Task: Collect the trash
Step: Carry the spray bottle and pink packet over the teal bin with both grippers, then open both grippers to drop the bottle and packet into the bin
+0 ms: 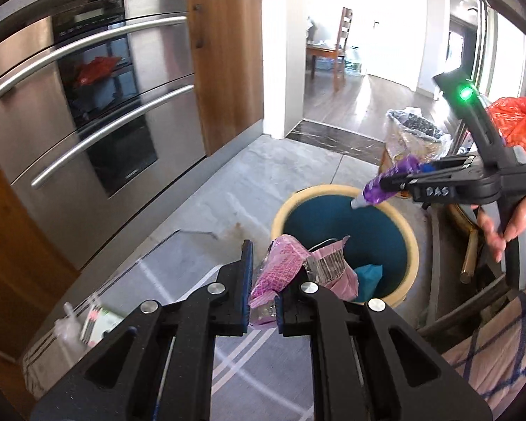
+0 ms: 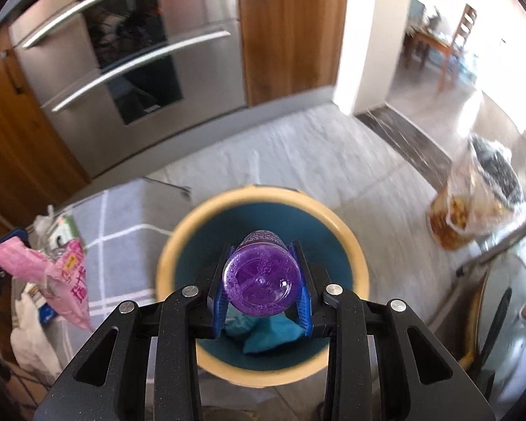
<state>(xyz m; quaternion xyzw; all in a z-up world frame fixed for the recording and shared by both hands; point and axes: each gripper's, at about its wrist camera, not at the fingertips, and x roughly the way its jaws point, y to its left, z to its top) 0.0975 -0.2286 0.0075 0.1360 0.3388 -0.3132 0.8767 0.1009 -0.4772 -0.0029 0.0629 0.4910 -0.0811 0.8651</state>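
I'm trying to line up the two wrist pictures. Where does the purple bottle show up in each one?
Left wrist view: purple bottle at right of centre, held in the right tool, over the bin's far rim.
Right wrist view: purple bottle in the centre, base toward the camera, between the blue pads.
Shared landmark: the yellow-rimmed bin.

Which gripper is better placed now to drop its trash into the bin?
Probably the right gripper: its purple bottle hangs over the bin opening. The left gripper holds its pink wrapper at the near rim.
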